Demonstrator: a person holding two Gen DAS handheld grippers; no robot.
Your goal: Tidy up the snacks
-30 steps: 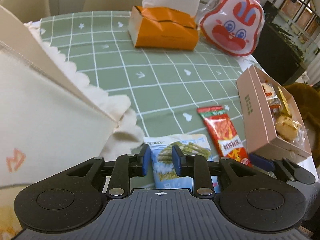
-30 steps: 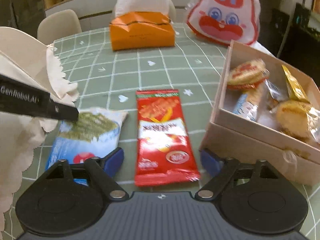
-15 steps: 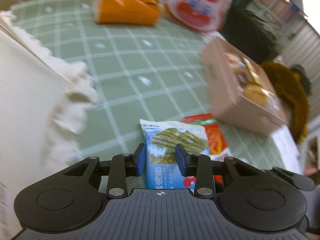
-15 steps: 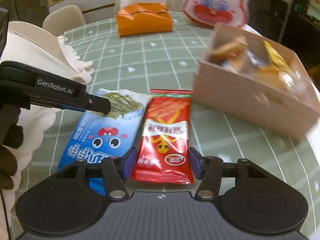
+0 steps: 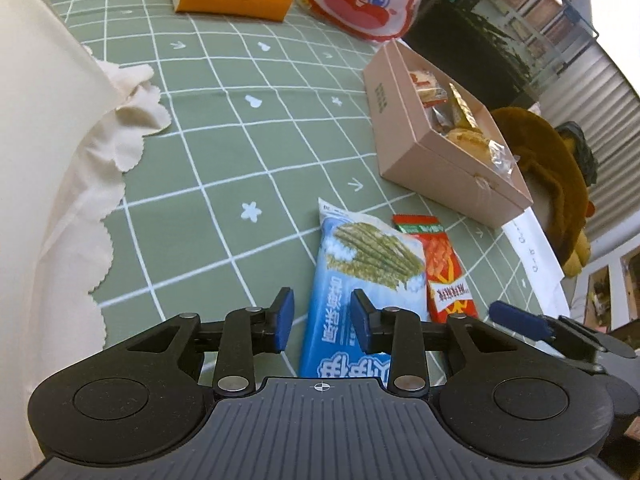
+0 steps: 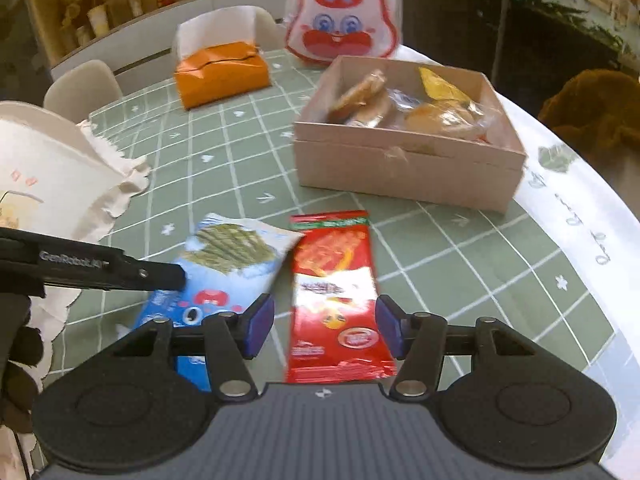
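A blue seaweed snack packet lies on the green checked tablecloth, also in the right wrist view. Beside it lies a red snack packet, seen in the right wrist view too. My left gripper is open, its pads either side of the blue packet's near part. My right gripper is open, straddling the red packet's lower half. A pink open box holding wrapped snacks stands to the right; it also shows in the right wrist view.
An orange tissue box and a rabbit-face bag stand at the table's far side. A cream cloth bag fills the left. The table edge curves close on the right. A brown plush toy sits beyond it.
Both grippers have pulled back and risen a little. The left gripper's jaws have opened wider around the blue packet. The right gripper's jaws now straddle the red packet.
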